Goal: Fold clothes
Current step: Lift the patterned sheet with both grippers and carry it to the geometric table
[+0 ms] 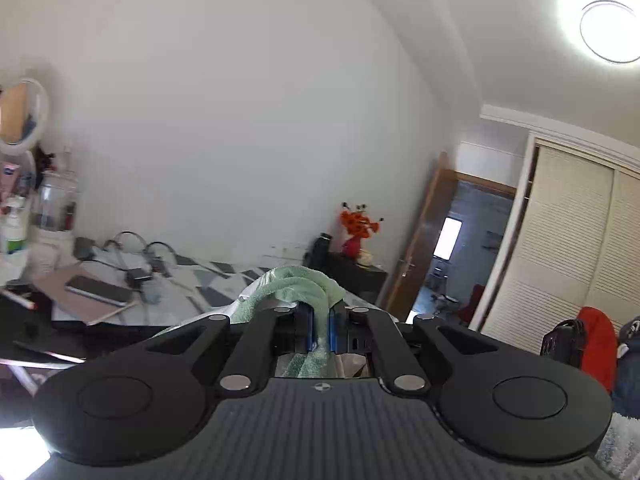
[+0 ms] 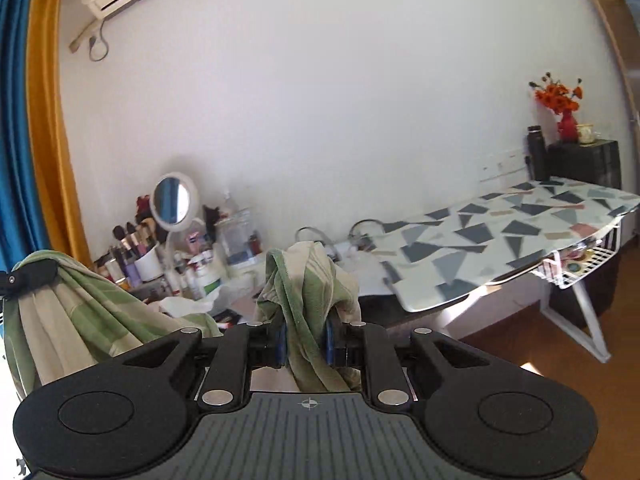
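Cloth fills the near foreground of both wrist views: each tool is clenched on a bunched fold of the same green and beige garment. At the lower middle of the left wrist view, the left tool point(image 1: 319, 330) pinches a pale green wad of the garment point(image 1: 298, 286) between its blue pads, the fabric bulging up over the fingertips. In the right wrist view the right tool point(image 2: 305, 342) grips a thicker twist of the garment point(image 2: 310, 280), which stands up above the pads and trails down between them. At the left edge of that view, more of the cloth drapes from a dark clamp that appears to be the other tool, so the garment seems to hang in the air between the two hands, off any surface.

Judged from this, the step in hand is carrying or spreading the garment before a fold. Farther off, toward the right of the right wrist view, lies the patterned tabletop point(image 2: 500, 236), largely bare. The next move probably calls for lowering the cloth flat there, both grips held, corners drawn apart evenly so it lands unwrinkled.
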A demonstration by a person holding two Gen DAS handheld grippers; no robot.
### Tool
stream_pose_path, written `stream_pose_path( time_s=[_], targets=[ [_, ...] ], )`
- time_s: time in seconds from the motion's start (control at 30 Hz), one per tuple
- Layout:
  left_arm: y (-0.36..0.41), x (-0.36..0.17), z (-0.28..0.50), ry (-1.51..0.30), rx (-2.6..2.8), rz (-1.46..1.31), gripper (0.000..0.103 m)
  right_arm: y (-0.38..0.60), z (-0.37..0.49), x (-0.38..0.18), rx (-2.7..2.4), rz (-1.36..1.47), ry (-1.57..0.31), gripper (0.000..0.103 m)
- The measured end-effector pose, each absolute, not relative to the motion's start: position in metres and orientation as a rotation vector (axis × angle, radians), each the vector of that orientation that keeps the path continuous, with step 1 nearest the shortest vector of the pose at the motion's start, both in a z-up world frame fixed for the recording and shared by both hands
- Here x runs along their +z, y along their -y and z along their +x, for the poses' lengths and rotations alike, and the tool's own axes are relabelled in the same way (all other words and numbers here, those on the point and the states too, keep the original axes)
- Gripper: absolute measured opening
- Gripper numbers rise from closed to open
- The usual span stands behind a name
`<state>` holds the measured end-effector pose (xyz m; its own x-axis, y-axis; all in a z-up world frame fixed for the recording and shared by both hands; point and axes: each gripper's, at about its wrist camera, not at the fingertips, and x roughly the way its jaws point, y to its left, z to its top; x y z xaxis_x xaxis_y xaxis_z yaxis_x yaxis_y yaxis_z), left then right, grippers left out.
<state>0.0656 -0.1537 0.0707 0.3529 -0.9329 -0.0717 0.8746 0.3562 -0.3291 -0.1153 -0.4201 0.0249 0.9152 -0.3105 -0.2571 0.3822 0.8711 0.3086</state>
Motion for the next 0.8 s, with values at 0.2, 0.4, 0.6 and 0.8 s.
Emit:
stream_pose_path(
  time_s=[0.2,0.4,0.6,0.8],
  targets=[
    [0.278,0.076,0.043,-0.220,-1.262,-0.346,0.007,0.531,-0.207,0.066,-0.502,0.283,-0.146,0.015],
    [0.366,0.082,0.049,-0.142,-1.306,-0.397,0.007,0.620,-0.252,0.099,-0.616,0.195,-0.066,0.015],
    [0.443,0.085,0.090,-0.101,-1.266,-0.471,0.007,0.725,-0.246,0.119,-0.687,0.215,-0.001,0.015],
    [0.529,0.095,0.160,-0.010,-1.242,-0.407,0.008,0.833,-0.187,0.141,-0.674,0.151,0.075,0.015]
  ],
)
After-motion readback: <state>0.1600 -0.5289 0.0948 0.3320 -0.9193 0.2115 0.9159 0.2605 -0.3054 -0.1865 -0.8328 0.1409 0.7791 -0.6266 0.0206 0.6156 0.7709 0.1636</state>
